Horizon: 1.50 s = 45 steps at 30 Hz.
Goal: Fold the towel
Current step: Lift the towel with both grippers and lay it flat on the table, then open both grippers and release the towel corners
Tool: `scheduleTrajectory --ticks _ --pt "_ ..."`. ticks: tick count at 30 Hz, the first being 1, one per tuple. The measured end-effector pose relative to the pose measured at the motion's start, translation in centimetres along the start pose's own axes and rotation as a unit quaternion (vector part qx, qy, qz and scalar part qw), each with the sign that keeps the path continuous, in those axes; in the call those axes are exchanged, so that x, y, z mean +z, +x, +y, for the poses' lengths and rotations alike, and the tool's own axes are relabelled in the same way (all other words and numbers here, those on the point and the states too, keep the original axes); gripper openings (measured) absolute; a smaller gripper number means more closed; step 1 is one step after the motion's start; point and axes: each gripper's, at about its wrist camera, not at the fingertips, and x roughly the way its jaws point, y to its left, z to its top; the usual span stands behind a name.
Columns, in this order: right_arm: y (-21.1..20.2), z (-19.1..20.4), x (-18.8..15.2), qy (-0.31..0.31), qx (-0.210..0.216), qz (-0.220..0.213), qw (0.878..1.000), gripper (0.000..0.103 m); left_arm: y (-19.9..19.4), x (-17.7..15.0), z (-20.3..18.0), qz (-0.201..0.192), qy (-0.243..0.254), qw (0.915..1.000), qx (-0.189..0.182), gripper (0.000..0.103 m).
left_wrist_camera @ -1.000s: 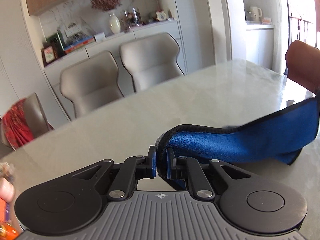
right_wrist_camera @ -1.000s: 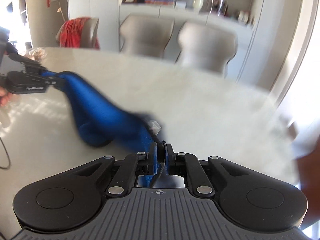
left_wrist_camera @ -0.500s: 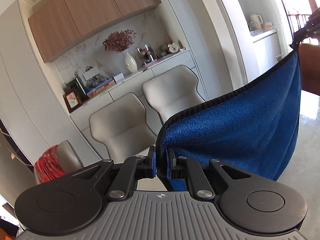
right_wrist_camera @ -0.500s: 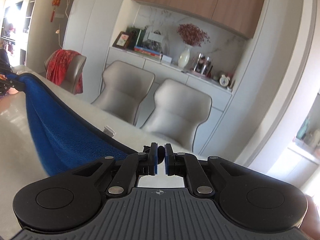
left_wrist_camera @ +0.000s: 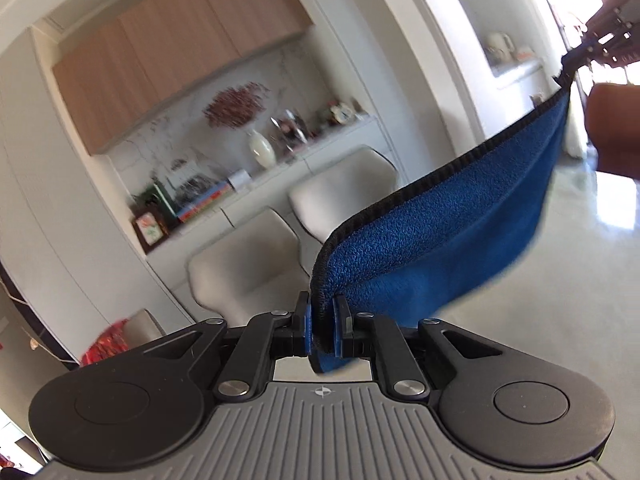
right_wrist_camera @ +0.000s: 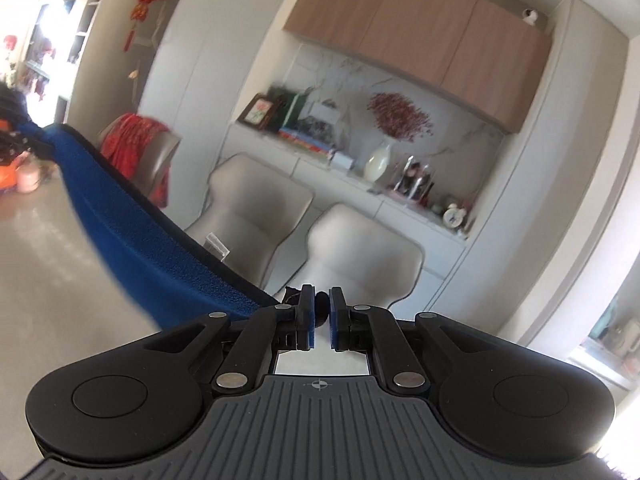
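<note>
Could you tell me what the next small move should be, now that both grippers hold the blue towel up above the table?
Probably lower both together until the hanging edge meets the table. The towel stretches in the air between the left gripper and the right gripper, each shut on a corner, so nothing is laid down to fold over.

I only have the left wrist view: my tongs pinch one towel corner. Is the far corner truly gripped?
Observer: Yes. The right tongs are shut on the black hem of the towel at its corner.
Operator: Is the towel sagging on that side?
Observer: It hangs in a curve down toward the table.
Operator: Anything near it on the table?
Observer: A small clear stand sits just behind the towel's edge.
</note>
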Motion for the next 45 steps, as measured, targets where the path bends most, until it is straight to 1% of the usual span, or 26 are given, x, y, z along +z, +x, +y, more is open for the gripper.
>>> scheduleTrajectory --ticks 2,3,5,8,10,13,16,17,21,23,27,29,32,33,35,36,37,39,41,42,43,45 --pt "-0.6 1.7 -2.3 -0.002 0.020 0.027 0.999 0.007 -0.7 -2.8 -2.0 0.028 0.002 0.9988 -0.040 0.009" --pt "-0.9 2.3 -3.6 0.003 0.031 0.043 0.999 0.007 -1.0 -3.8 -2.6 0.038 -0.001 0.9978 -0.054 0.009" --pt "-1.2 3.9 -6.2 0.021 0.060 0.076 0.995 0.007 -1.3 -6.7 -4.6 0.076 -0.009 0.9925 -0.096 0.009" --pt "-1.5 6.3 -10.0 0.044 0.104 0.128 0.985 0.007 -1.8 -10.1 -6.6 0.120 -0.016 0.9830 -0.138 0.009" --pt "-1.8 8.2 -12.7 0.056 0.133 0.170 0.975 0.007 -2.3 -12.0 -7.8 0.143 -0.022 0.9762 -0.162 0.010" --pt "-2.4 10.4 -15.8 0.063 0.158 0.214 0.962 0.007 -3.6 -13.8 -9.2 0.158 -0.006 0.9715 -0.176 0.010" --pt "-3.6 11.7 -17.5 0.072 0.169 0.236 0.954 0.007 -4.7 -15.1 -9.4 0.169 -0.009 0.9679 -0.186 0.009" --pt "-4.1 12.0 -17.9 0.078 0.173 0.242 0.952 0.007 -4.8 -15.4 -9.3 0.173 -0.006 0.9673 -0.185 0.009" --pt "-5.2 12.5 -18.5 0.083 0.174 0.249 0.949 0.007 -5.3 -16.9 -8.7 0.191 -0.006 0.9653 -0.178 0.009" --pt "-5.2 12.3 -18.6 0.085 0.173 0.256 0.947 0.007 -5.7 -16.8 -8.7 0.191 -0.008 0.9659 -0.174 0.010" --pt "-4.7 12.0 -18.9 0.076 0.165 0.272 0.945 0.009 -5.1 -15.6 -8.7 0.171 -0.014 0.9713 -0.165 0.012" --pt "-4.1 12.2 -18.8 0.083 0.162 0.271 0.945 0.011 -4.4 -14.8 -9.5 0.161 -0.034 0.9728 -0.163 0.012" --pt "-2.7 13.4 -17.8 0.093 0.182 0.257 0.945 0.011 -3.9 -13.6 -10.7 0.142 -0.046 0.9749 -0.165 0.012" --pt "-2.2 14.0 -17.5 0.086 0.189 0.252 0.945 0.011 -3.5 -13.3 -10.8 0.138 -0.049 0.9760 -0.161 0.012" --pt "-1.3 15.3 -17.0 0.070 0.191 0.247 0.947 0.012 -2.1 -12.5 -10.5 0.139 -0.075 0.9750 -0.157 0.013" --pt "-0.8 15.8 -16.8 0.066 0.191 0.247 0.948 0.012 -1.3 -12.2 -10.2 0.142 -0.087 0.9743 -0.152 0.014" --pt "-0.3 15.9 -16.7 0.069 0.189 0.245 0.948 0.012 -0.5 -12.0 -9.9 0.145 -0.098 0.9734 -0.147 0.018" --pt "0.8 15.9 -16.4 0.077 0.185 0.240 0.950 0.013 1.9 -11.7 -8.7 0.165 -0.120 0.9714 -0.122 0.026" --pt "2.2 15.2 -15.9 0.095 0.172 0.234 0.952 0.016 4.7 -11.4 -7.1 0.180 -0.147 0.9680 -0.096 0.029" --pt "2.8 14.8 -15.6 0.101 0.165 0.230 0.954 0.020 5.9 -11.3 -6.5 0.187 -0.157 0.9656 -0.089 0.030" --pt "3.5 14.2 -15.2 0.103 0.156 0.226 0.956 0.027 7.1 -11.1 -6.0 0.195 -0.166 0.9631 -0.082 0.037" --pt "4.9 13.1 -14.4 0.105 0.137 0.217 0.961 0.033 9.1 -11.0 -5.1 0.214 -0.180 0.9578 -0.067 0.048"
